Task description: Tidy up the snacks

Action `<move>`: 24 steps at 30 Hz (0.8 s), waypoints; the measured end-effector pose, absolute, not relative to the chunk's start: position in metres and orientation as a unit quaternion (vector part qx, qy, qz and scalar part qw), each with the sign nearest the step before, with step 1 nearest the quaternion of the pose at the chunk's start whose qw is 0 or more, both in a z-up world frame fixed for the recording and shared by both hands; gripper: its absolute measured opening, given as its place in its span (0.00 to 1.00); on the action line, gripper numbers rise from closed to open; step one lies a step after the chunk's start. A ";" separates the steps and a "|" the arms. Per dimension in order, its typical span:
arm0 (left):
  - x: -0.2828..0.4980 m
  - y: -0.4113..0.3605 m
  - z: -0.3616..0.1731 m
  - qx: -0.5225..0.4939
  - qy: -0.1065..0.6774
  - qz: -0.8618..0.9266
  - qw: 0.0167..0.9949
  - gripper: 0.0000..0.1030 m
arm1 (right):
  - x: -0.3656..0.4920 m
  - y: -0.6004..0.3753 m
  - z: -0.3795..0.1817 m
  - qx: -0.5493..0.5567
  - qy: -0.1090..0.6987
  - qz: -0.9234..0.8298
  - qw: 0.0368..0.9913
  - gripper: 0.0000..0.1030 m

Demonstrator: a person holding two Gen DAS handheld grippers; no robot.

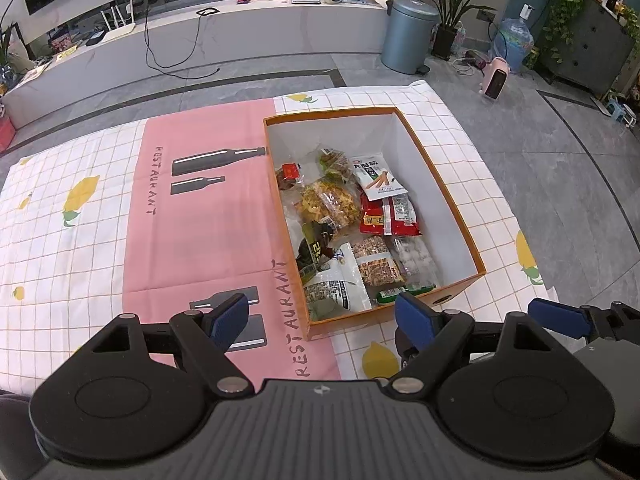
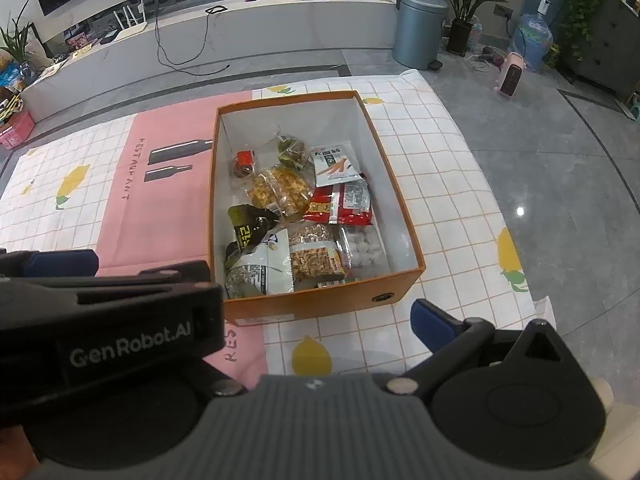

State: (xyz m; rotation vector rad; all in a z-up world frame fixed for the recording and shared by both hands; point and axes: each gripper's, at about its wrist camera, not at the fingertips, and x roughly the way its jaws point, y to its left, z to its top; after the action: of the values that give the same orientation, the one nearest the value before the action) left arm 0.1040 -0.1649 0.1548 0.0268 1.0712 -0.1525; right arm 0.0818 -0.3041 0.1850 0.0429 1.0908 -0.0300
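Left claw (image 1: 322, 318): spread wide, empty, near the box's near end.
Right claw (image 2: 256, 312): one blue finger (image 2: 430, 320) shows; spread unclear.
Snack packets (image 2: 296, 216): piled inside the orange box (image 2: 396, 184).
Surface: checked lemon-print cloth (image 1: 72, 240).

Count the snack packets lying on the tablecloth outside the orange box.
0. No packet shows on the tablecloth; all visible snacks lie inside the orange box. The left gripper and right gripper hide part of the near cloth, so one could be hidden there.
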 end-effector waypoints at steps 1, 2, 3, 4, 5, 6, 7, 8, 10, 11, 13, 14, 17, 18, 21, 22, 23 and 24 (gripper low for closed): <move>0.104 -0.165 0.155 0.012 0.511 -0.073 0.857 0.94 | 0.082 -0.304 0.185 0.019 0.519 -0.015 0.855 0.97; 0.104 -0.165 0.155 0.012 0.511 -0.073 0.857 0.94 | 0.081 -0.304 0.185 0.018 0.518 -0.015 0.855 0.97; 0.104 -0.164 0.155 0.012 0.510 -0.074 0.857 0.94 | 0.081 -0.305 0.185 0.019 0.518 -0.014 0.855 0.97; 0.104 -0.164 0.154 0.012 0.511 -0.075 0.856 0.94 | 0.081 -0.305 0.185 0.019 0.518 -0.013 0.855 0.97; 0.104 -0.165 0.154 0.012 0.511 -0.075 0.856 0.94 | 0.081 -0.305 0.185 0.020 0.518 -0.013 0.855 0.97; 0.104 -0.165 0.154 0.012 0.510 -0.075 0.857 0.94 | 0.080 -0.306 0.185 0.021 0.518 -0.013 0.855 0.97; 0.104 -0.165 0.154 0.013 0.510 -0.075 0.857 0.94 | 0.080 -0.305 0.185 0.020 0.518 -0.013 0.855 0.97; 0.104 -0.165 0.154 0.012 0.511 -0.075 0.856 0.94 | 0.080 -0.305 0.185 0.018 0.517 -0.014 0.856 0.97; 0.104 -0.165 0.154 0.013 0.510 -0.075 0.857 0.94 | 0.080 -0.304 0.185 0.012 0.518 -0.016 0.855 0.97; 0.104 -0.165 0.153 0.013 0.510 -0.075 0.857 0.94 | 0.080 -0.305 0.184 0.012 0.518 -0.016 0.855 0.97; 0.104 -0.165 0.153 0.012 0.511 -0.076 0.856 0.94 | 0.080 -0.305 0.184 0.016 0.518 -0.015 0.855 0.97; 0.104 -0.166 0.153 0.011 0.512 -0.077 0.855 0.94 | 0.079 -0.306 0.184 0.017 0.518 -0.014 0.855 0.97; 0.104 -0.166 0.151 0.010 0.514 -0.076 0.854 0.94 | 0.080 -0.305 0.182 0.015 0.519 -0.015 0.855 0.97; 0.104 -0.166 0.150 0.011 0.514 -0.075 0.855 0.94 | 0.080 -0.304 0.182 0.016 0.519 -0.016 0.855 0.97; 0.104 -0.166 0.150 0.010 0.512 -0.077 0.855 0.94 | 0.080 -0.304 0.181 0.019 0.518 -0.015 0.855 0.97; 0.105 -0.165 0.149 0.010 0.512 -0.077 0.855 0.94 | 0.080 -0.304 0.181 0.020 0.518 -0.015 0.855 0.97; 0.105 -0.166 0.148 0.012 0.513 -0.078 0.855 0.94 | 0.080 -0.304 0.181 0.021 0.519 -0.015 0.855 0.97; 0.105 -0.165 0.148 0.012 0.513 -0.077 0.855 0.94 | 0.080 -0.305 0.180 0.021 0.519 -0.015 0.854 0.97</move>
State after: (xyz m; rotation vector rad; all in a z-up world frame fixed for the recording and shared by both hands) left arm 0.1050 -0.1654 0.1479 0.0262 1.0786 -0.1629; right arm 0.0797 -0.3048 0.1801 0.0450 1.0910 -0.0322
